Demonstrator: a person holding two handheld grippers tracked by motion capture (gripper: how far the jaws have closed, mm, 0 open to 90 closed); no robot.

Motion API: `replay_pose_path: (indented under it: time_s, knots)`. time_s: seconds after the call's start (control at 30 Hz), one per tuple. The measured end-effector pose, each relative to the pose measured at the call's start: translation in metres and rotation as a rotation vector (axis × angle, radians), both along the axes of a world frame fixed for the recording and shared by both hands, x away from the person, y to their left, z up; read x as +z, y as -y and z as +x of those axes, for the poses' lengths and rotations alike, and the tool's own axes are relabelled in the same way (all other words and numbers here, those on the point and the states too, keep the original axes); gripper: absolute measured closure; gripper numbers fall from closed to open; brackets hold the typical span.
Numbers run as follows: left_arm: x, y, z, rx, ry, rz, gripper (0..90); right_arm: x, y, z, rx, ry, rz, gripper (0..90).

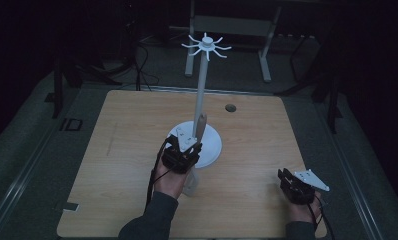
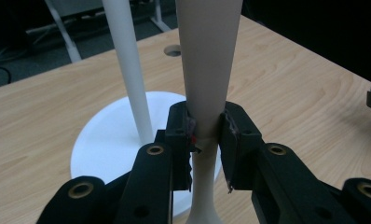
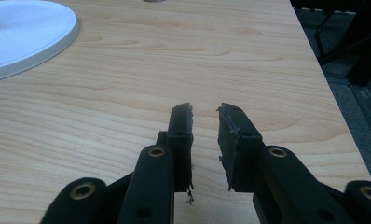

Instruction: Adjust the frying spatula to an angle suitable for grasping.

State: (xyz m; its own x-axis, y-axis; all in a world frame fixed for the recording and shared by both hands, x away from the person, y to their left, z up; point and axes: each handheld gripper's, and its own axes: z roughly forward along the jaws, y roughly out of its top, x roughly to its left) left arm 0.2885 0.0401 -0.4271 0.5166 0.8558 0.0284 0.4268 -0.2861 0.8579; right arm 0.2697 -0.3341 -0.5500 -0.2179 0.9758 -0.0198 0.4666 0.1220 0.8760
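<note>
Now left gripper point(image 2: 207, 140) clamps upright cream handle point(image 2: 207, 70); right gripper point(image 3: 205, 140) parted, empty.

Just beyond the left tongs point(image 1: 188, 148), the white stand's round base point(image 1: 210, 145) and its upright pole point(image 1: 202, 90) block the way forward, and a pale utensil point(image 2: 207, 70) fills the gap between their jaws. Ahead of the right tongs point(image 3: 205, 122) the tabletop point(image 3: 183, 70) lies bare to its far edge, with the base well off to their left.
</note>
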Motion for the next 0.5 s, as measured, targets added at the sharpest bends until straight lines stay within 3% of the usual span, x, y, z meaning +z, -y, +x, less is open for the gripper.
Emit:
replay_pose_path:
  time_s: [0.5]
  knots:
    - [0.0044, -0.0041, -0.0036, 0.035, 0.050, -0.029, 74.8, -0.0002, 0.0002, 0.0004, -0.002, -0.001, -0.002, 74.5]
